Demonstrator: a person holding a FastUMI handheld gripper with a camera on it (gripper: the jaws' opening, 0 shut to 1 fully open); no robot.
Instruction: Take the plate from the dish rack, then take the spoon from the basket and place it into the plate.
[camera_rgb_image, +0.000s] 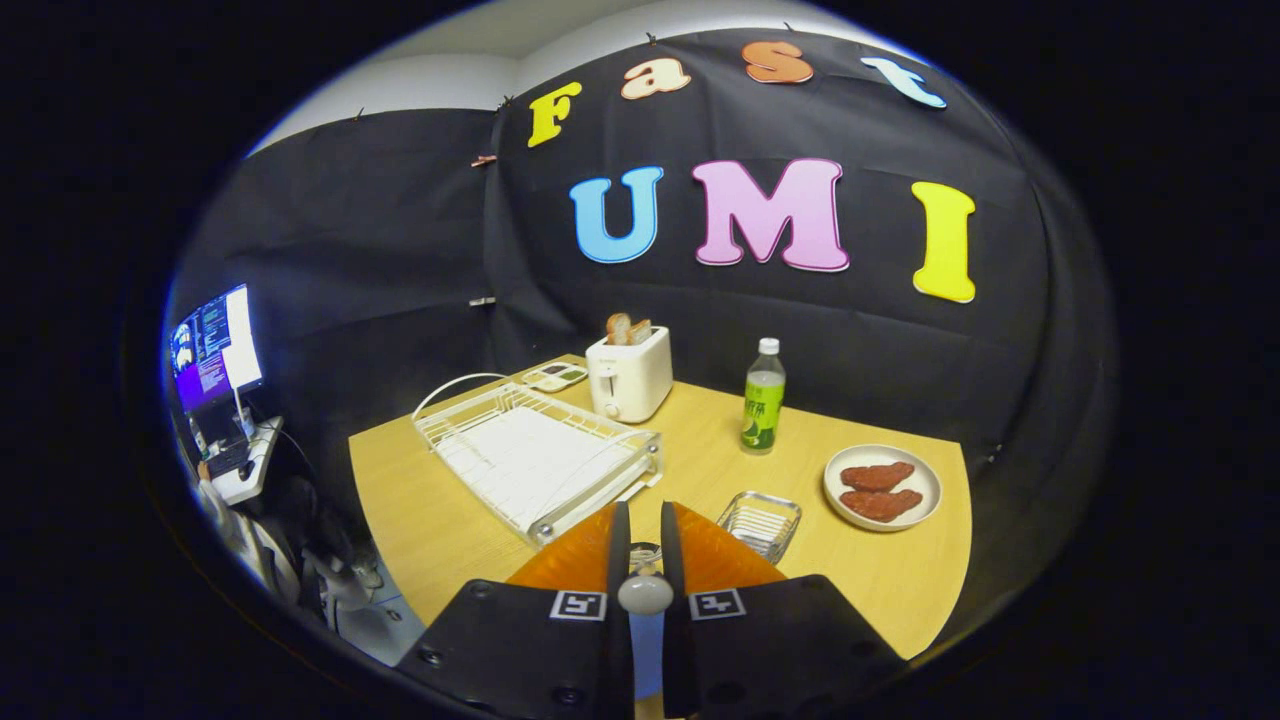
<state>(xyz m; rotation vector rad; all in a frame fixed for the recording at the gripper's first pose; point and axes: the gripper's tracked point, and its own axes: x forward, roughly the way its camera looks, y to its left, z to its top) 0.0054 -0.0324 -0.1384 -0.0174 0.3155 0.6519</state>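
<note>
The tool (640, 525) is held above the bench (420, 500), its fingers nearly closed with only a narrow gap and nothing visibly gripped. The dish rack (535, 455) lies just ahead of the fingers, the basket (760, 522) beside them, and the plate (882, 487) of food beyond.

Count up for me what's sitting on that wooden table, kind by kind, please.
White wire dish rack: 1
White toaster with bread slices: 1
Green plastic bottle: 1
White round plate with two reddish-brown pieces: 1
Small metal wire basket: 1
Small flat white device: 1
Total: 6

The gripper hangs above the table edge, fingers nearly closed on a small round-ended thing.
</note>
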